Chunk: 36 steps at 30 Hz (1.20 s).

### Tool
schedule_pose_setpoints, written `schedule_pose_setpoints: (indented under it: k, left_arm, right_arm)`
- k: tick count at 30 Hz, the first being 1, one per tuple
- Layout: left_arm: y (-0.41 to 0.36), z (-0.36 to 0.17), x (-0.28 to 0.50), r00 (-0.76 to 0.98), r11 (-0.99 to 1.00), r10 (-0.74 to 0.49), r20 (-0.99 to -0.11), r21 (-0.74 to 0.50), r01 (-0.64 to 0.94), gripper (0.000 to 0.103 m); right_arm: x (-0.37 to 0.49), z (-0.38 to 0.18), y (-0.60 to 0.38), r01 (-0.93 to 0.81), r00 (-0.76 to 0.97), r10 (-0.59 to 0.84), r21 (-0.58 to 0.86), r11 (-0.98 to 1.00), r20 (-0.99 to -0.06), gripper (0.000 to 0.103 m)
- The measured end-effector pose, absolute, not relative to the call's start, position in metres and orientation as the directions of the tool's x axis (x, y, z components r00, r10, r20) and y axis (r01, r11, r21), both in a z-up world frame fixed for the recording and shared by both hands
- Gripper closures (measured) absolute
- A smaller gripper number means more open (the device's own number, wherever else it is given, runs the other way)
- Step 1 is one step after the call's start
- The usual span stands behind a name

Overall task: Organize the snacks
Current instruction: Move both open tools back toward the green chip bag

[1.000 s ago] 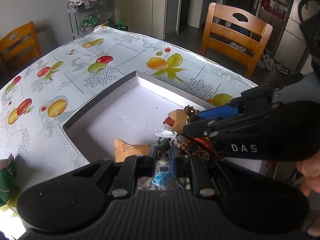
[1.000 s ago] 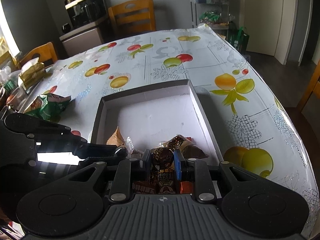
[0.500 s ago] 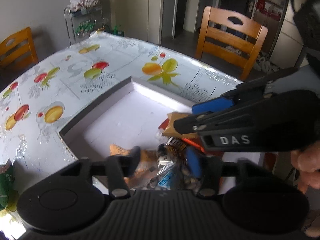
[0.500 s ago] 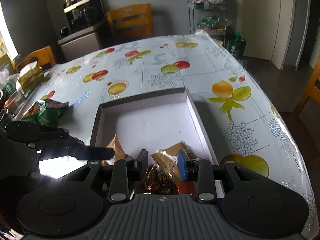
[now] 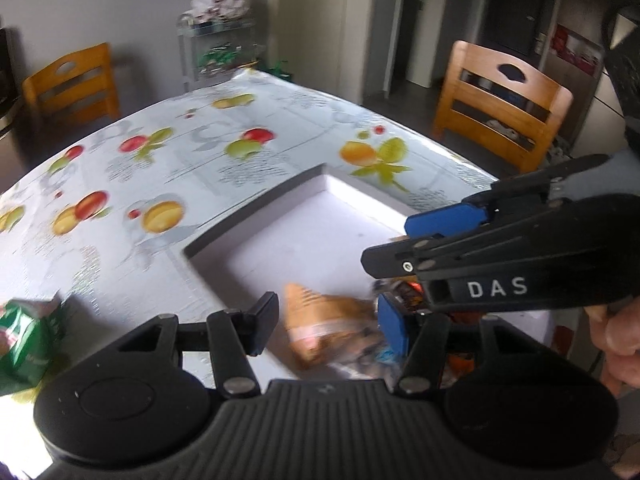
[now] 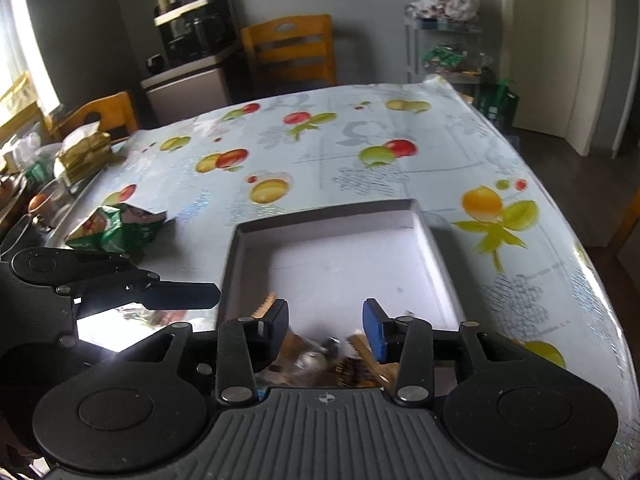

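A shallow white box [image 5: 256, 220] [image 6: 328, 220] lies on the fruit-patterned tablecloth. Several wrapped snacks [image 6: 332, 360] are piled in its near corner, among them an orange packet [image 5: 320, 312]. My left gripper [image 5: 328, 324] hangs open just above the pile, with nothing pressed between its pads. My right gripper [image 6: 326, 324] hovers over the same pile with its jaws opening and the snacks lying loose below them. In the left wrist view the right gripper [image 5: 390, 240] reaches in from the right. A green snack bag [image 6: 120, 228] [image 5: 28, 332] lies on the table left of the box.
Wooden chairs [image 5: 504, 108] [image 6: 292, 52] stand around the table. A wire rack [image 6: 444, 40] with bags stands by the far wall. Packets and bowls [image 6: 80, 152] crowd the table's left edge. A hand [image 5: 616, 336] holds the right gripper.
Both grippers were shut on snack packets a second ago. Both have opened, the packets have dropped onto the pile, and both have drawn back and slightly up.
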State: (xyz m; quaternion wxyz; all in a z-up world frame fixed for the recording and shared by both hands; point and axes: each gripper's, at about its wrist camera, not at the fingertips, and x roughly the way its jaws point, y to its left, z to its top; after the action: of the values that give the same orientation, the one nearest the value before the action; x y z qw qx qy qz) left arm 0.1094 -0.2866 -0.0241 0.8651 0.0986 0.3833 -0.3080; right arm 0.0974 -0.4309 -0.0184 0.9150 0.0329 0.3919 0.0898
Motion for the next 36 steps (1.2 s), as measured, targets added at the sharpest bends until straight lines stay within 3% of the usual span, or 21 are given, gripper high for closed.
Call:
schedule_pose_setpoints:
  k: [15, 36]
  left_arm:
    - [-0.191, -0.036, 0.133, 0.577, 0.882, -0.348, -0.738, -0.050, 0.469, 0.048]
    - [-0.137, -0.081, 0.157, 0.427, 0.755, -0.421, -0.800, -0.049, 0.654, 0.048]
  right_arm:
    - [0.122, -0.010, -0.373, -0.293, 0.630, 0.292, 0.128, 0.948, -0.719, 0.050]
    - [0.139, -0.010, -0.339, -0.313, 0.594, 0.289, 0.116, 0.943, -0.751, 0.049]
